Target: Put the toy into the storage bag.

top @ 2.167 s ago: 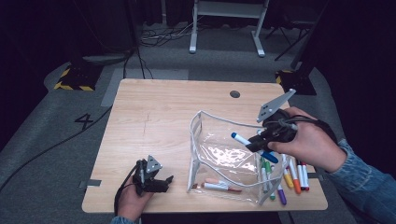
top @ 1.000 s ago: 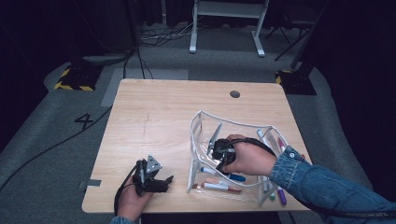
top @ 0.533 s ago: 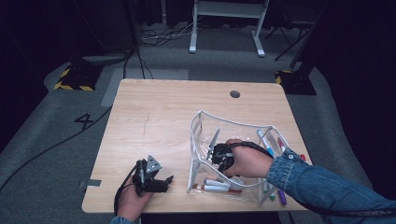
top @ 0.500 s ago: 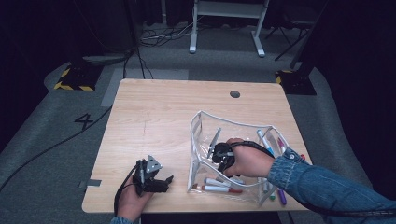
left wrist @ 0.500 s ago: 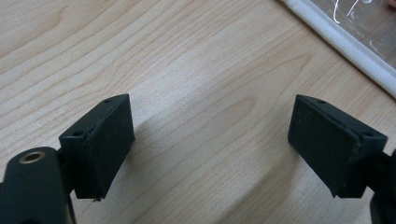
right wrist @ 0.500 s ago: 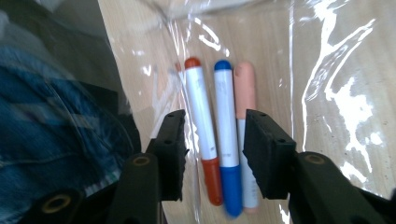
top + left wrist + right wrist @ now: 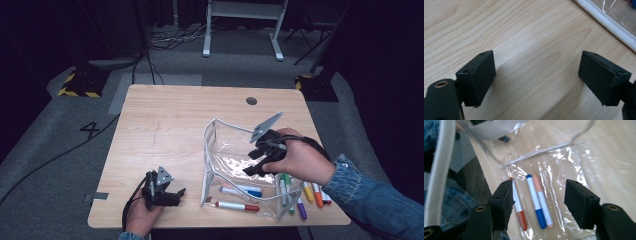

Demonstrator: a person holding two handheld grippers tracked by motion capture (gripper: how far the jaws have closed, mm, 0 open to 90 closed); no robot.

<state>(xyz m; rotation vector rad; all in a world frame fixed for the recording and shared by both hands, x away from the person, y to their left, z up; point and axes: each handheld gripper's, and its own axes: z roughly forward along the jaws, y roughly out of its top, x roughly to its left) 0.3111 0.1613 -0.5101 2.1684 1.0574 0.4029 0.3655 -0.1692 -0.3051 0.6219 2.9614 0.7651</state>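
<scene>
A clear plastic pouch [image 7: 227, 150] with white trim stands open on the wooden table [image 7: 165, 120]. Three markers lie on its floor: a red one [image 7: 518, 206], a blue one [image 7: 535, 201] and a peach one [image 7: 543, 202]. My right gripper [image 7: 251, 162] hovers over the pouch's mouth, pointing down into it. Its jaws have just been opening and nothing is between them [image 7: 539, 202]. My left gripper [image 7: 176, 193] rests near the table's front left edge, open and empty [image 7: 536, 77], with the pouch's white trim [image 7: 609, 23] just beyond it.
Several loose markers [image 7: 312, 192] in green, purple, orange and red lie on the table right of the pouch, under my right forearm. A round cable hole [image 7: 251, 100] sits near the far edge. Bare wood spreads across the left and far half.
My right gripper has lifted up and to the right out of the pouch's inside, and its jaws have spread apart. The blue marker now lies in the pouch. The left gripper has stayed put.
</scene>
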